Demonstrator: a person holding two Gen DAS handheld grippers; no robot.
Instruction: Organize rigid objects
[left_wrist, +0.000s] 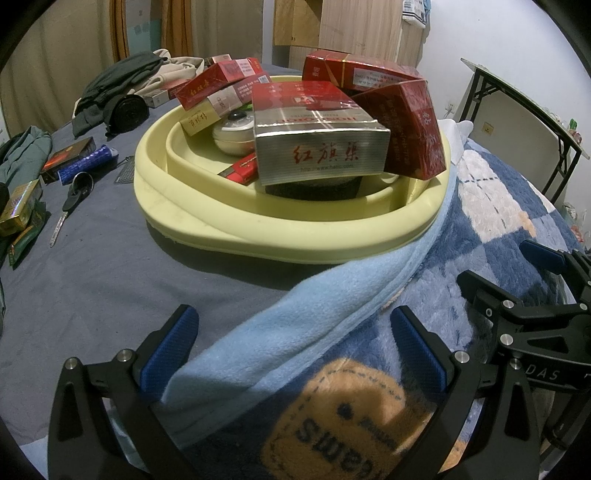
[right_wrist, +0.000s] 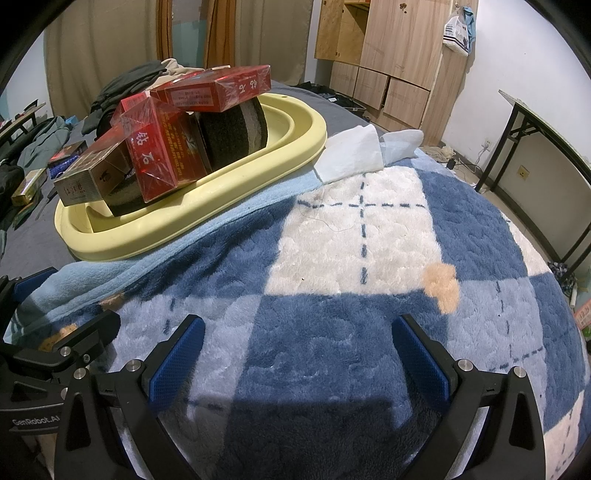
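A pale yellow tray (left_wrist: 229, 236) sits on the bed, piled with red cigarette cartons; a silver-and-red carton (left_wrist: 314, 125) lies on top in front, and a small round tin (left_wrist: 232, 134) sits behind it. The tray (right_wrist: 192, 221) also shows at upper left in the right wrist view, with a red carton (right_wrist: 159, 155) leaning on a dark round object (right_wrist: 229, 136). My left gripper (left_wrist: 291, 350) is open and empty, over the light blue blanket edge below the tray. My right gripper (right_wrist: 295, 358) is open and empty over the checked blanket.
Left of the tray on the grey sheet lie a key (left_wrist: 72, 199), a blue lighter (left_wrist: 86, 164), a dark box (left_wrist: 68, 157), gold boxes (left_wrist: 18, 206) and dark clothes (left_wrist: 118, 92). White cloths (right_wrist: 354, 155) lie beyond the tray. A folding table (right_wrist: 546, 147) stands right.
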